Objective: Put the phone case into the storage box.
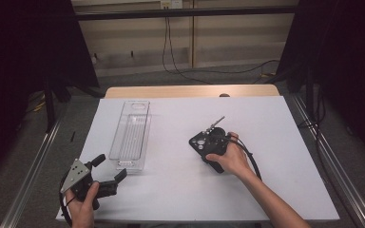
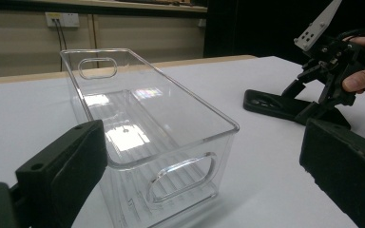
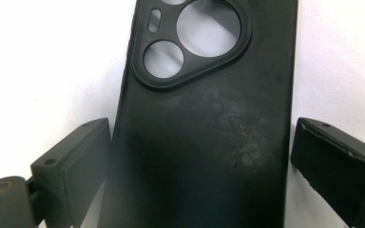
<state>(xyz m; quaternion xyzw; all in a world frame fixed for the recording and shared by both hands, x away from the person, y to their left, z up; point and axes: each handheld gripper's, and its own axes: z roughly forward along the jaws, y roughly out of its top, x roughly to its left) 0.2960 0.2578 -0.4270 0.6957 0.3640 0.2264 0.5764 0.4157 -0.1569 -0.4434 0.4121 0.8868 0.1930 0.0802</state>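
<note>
black phone case (image 3: 204, 128), one, lies between the right gripper's (image 1: 212, 142) parted jaws; left gripper (image 1: 105, 172) gapes by one clear bin (image 2: 142, 123).

left claw (image 1: 109, 167) spread; right claw (image 3: 204, 156) spread

In the right gripper view, the phone case (image 3: 204, 118) is cut off by the top and bottom edges. In the high view, it is largely hidden beneath the right claw (image 1: 208, 142). The clear bin (image 2: 147, 133) is cropped at the bottom edge of the left gripper view.
</note>
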